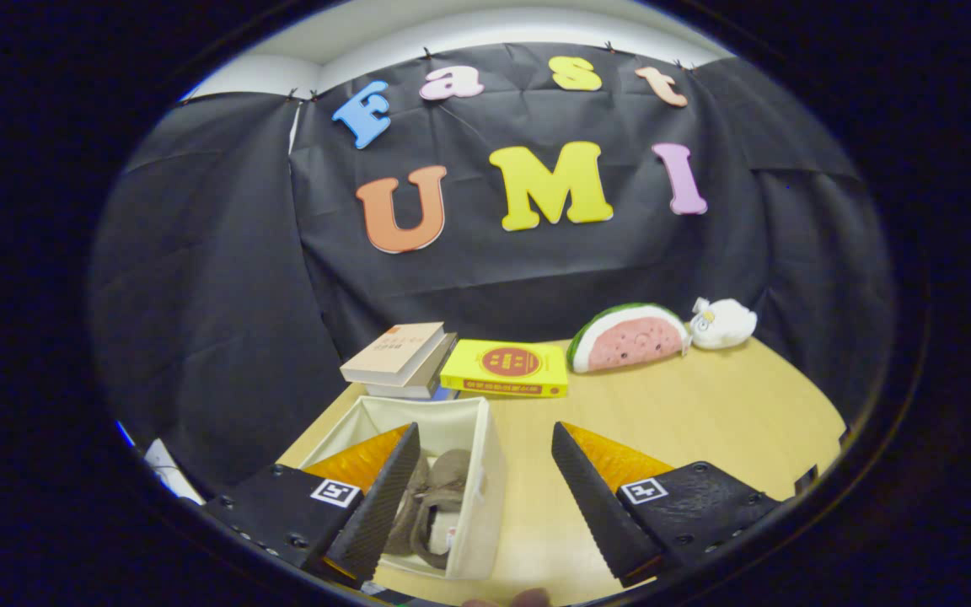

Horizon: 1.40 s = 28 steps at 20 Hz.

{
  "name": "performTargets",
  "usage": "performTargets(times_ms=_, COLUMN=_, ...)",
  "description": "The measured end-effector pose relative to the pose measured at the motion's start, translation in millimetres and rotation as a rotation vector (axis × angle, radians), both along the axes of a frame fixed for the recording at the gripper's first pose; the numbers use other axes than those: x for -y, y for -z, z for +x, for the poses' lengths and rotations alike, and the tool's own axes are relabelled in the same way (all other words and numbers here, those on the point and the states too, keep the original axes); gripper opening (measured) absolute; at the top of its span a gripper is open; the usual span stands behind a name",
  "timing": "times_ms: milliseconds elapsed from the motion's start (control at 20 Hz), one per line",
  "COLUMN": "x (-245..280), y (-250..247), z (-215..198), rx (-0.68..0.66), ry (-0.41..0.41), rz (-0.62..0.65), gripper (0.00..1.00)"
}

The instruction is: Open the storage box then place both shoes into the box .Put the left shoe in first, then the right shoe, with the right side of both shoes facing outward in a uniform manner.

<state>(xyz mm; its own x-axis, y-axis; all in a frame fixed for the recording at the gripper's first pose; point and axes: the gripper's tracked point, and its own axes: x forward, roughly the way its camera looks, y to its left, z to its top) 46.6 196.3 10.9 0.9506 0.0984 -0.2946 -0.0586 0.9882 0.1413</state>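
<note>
— Looking past the gripper (pixel 485 497), what lies around the storage box (pixel 477 506)?

— Its fingers are spread wide with nothing between them but table (pixel 705 413) and the box's right wall. The box, cream fabric and open at the top, sits partly behind the left finger, which covers its left side.

— And the shoes?

— A grey-brown shoe (pixel 431 497) lies inside the box; whether one or two I cannot tell, since the finger hides part of it.

— What stands beyond the box?

— Just behind it, a stack of books (pixel 401 358); to the right of that stack, a yellow book (pixel 506 368) lying flat. Further right of the box, against the black cloth, a watermelon-slice plush (pixel 629 339) touches a small white plush (pixel 721 323).
</note>
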Motion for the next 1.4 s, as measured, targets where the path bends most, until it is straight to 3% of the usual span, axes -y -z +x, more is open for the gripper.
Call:
performTargets(times_ms=400, x=44, y=-43, z=-31, rx=0.244, ry=0.061, rz=-0.06, gripper=0.96)
performTargets(times_ms=1400, x=37, y=-34, z=-18, rx=0.235, ry=0.047, rz=0.013, gripper=0.96)
